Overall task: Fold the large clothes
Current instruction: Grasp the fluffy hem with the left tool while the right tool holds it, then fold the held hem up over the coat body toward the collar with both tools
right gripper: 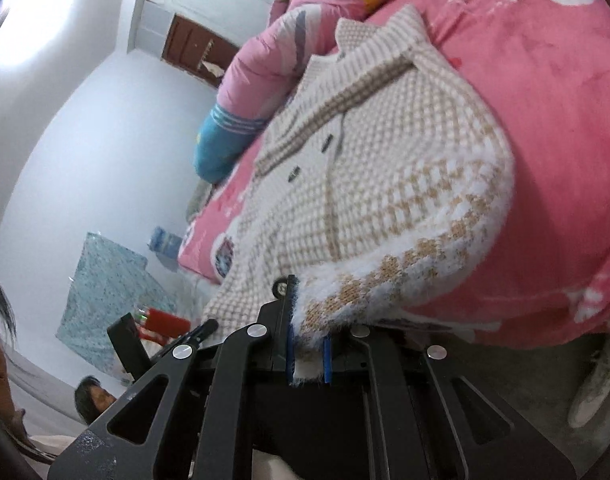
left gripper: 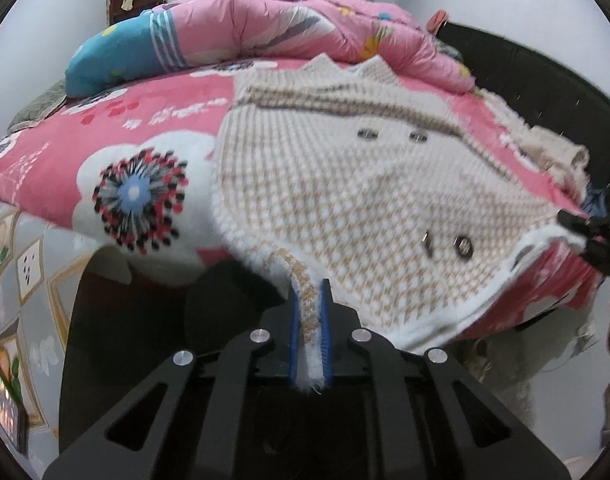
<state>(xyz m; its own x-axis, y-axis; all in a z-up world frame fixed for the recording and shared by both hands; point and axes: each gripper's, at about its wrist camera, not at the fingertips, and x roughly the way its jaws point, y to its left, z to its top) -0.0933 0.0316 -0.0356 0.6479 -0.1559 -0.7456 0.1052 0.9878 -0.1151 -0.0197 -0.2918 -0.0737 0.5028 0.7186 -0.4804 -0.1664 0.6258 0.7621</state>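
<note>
The knitted cardigan point(left gripper: 345, 184), cream with tan checks and metal buttons, lies spread on the bed point(left gripper: 45, 168), its lower hem raised off the pink flowered cover. My left gripper point(left gripper: 310, 320) has its jaws clenched on a fuzzy white-and-tan strip of that hem, the blue pads pressing it from both sides. My right gripper point(right gripper: 308, 344) grasps the other corner of the hem in the same way, with white fringe poking out between its blue pads. Beyond the cardigan's collar a pink quilt point(left gripper: 289, 24) is heaped at the far side of the bed. In the right wrist view a pale shoe point(right gripper: 593, 384) stands on the floor beside the bed.
</note>
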